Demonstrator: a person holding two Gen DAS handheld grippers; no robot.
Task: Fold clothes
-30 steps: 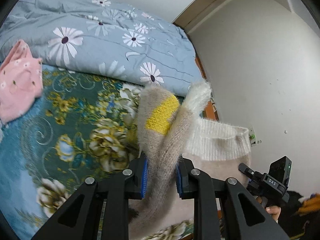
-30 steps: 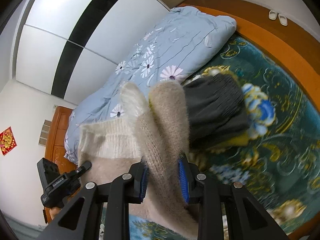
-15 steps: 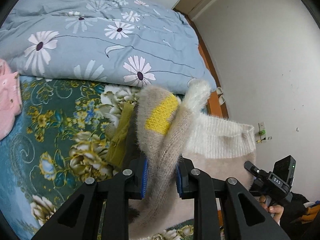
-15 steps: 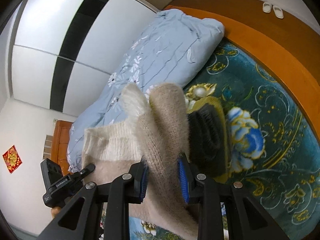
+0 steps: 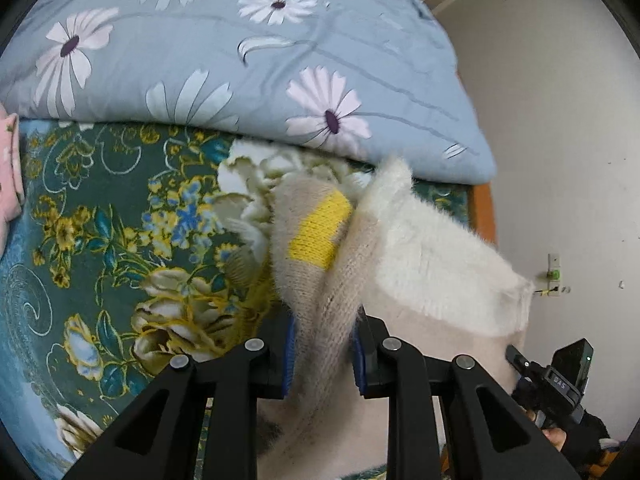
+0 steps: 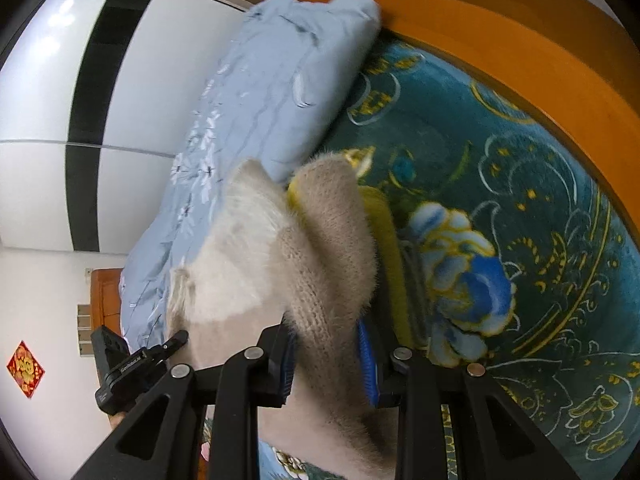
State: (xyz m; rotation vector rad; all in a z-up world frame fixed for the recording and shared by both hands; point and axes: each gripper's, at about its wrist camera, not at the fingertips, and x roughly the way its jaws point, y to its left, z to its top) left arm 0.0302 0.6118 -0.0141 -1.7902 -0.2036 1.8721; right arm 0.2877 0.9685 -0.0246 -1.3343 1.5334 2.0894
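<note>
Above the floral bedspread (image 5: 92, 216), a fuzzy beige sweater (image 5: 320, 292) hangs between the two grippers, held up near its cream ribbed hem. The left gripper (image 5: 322, 350) is clenched on a bunched fold of the knit that carries a yellow patch (image 5: 318, 234), and the right gripper (image 6: 326, 354) grips a similar bunch at the other side; in both views the blue-padded jaws press into the wool. The span of cream ribbing stretches from one gripper to the other, each gripper visible at the edge of the other's view.

A blue daisy-print quilt (image 5: 240, 64) lies folded at the head of the bed, with a pink garment (image 5: 10, 176) at the left edge and a dark and yellow garment (image 6: 386, 236) lying on the bedspread just behind the sweater.

The knit looks soft, light and stretchy, likely to sag and slide rather than hold a crease. Thick bunches at the hem corners seem the safest hold; a thin pinch of loose fuzz would probably slip.
</note>
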